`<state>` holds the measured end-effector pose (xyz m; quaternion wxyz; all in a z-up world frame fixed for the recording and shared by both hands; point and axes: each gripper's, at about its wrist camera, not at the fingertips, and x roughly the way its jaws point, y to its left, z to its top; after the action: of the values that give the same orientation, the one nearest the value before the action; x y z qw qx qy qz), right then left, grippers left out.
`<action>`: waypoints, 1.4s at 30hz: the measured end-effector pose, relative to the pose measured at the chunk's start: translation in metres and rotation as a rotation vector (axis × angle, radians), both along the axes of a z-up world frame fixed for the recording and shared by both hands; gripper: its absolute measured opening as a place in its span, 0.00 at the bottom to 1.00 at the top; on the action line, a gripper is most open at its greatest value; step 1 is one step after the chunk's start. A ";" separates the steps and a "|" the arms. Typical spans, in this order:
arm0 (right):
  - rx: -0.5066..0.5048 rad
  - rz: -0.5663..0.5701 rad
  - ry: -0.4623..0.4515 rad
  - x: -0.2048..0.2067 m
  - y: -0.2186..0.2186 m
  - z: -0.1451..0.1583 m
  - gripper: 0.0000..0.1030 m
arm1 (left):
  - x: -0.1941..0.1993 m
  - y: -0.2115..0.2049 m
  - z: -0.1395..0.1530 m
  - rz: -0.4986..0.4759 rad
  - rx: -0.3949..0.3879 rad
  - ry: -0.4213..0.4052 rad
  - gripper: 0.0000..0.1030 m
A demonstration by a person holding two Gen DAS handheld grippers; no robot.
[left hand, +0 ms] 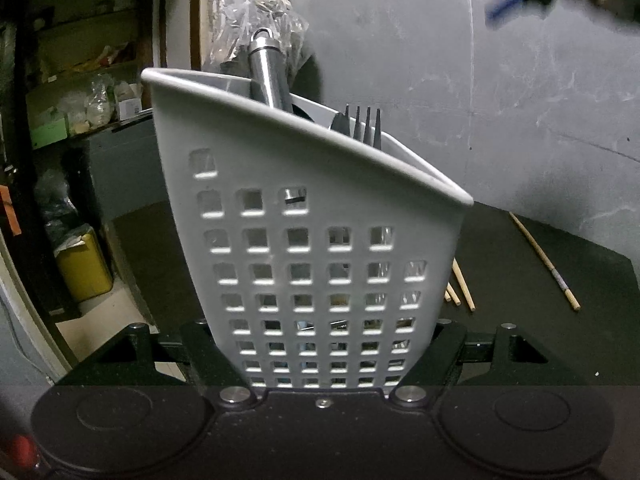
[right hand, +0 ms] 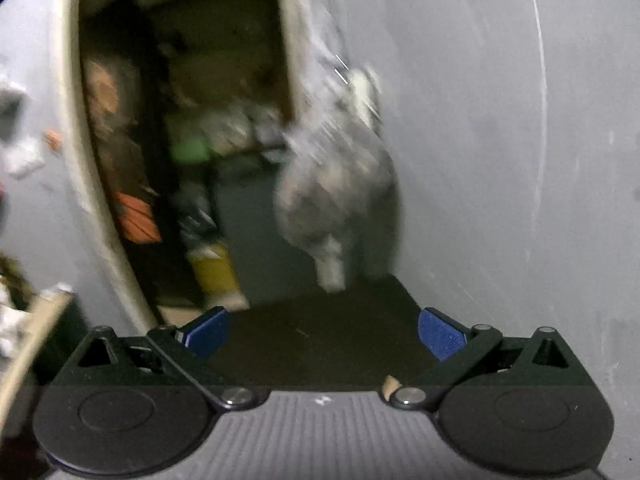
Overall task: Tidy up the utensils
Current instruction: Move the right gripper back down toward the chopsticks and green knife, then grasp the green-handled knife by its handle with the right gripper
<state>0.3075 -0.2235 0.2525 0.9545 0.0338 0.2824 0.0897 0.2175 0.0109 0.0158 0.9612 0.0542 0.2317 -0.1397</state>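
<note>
Left wrist view, left gripper [left hand: 320, 360] jaws clamped on caddy [left hand: 312, 240], right gripper [right hand: 322, 336] jaws apart, empty.

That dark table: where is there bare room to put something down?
Bare table lies right of the caddy, between the short chopsticks and the long one, and beyond it toward the wall. Left of the caddy is a narrow strip.

Grey perforated caddy [left hand: 316, 216] upright, holding fork [left hand: 366, 126]
</note>
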 end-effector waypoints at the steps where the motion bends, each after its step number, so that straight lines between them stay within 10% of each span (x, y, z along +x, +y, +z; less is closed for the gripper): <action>1: -0.005 -0.028 0.030 0.015 -0.004 -0.017 1.00 | -0.001 0.000 -0.001 0.002 -0.002 -0.004 0.74; 8: -0.027 -0.204 0.241 0.114 -0.035 -0.160 0.94 | -0.007 0.002 -0.005 -0.001 -0.007 -0.022 0.74; 16: -0.002 -0.332 0.284 0.161 -0.055 -0.231 0.86 | -0.012 0.005 -0.008 -0.009 -0.011 -0.037 0.74; 24: -0.022 -0.370 0.284 0.176 -0.048 -0.250 0.68 | -0.012 0.008 -0.008 -0.015 -0.017 -0.037 0.74; 29: -0.057 -0.329 0.269 0.169 -0.040 -0.246 0.25 | -0.012 0.008 -0.008 -0.014 -0.018 -0.035 0.74; 42: 0.068 -0.244 0.179 0.145 -0.045 -0.212 0.19 | -0.012 0.006 -0.006 -0.005 -0.017 -0.030 0.74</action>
<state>0.4525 -0.2682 0.0405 0.9275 0.1081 0.3571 -0.0209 0.2056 0.0172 0.0096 0.9646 0.0486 0.2158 -0.1435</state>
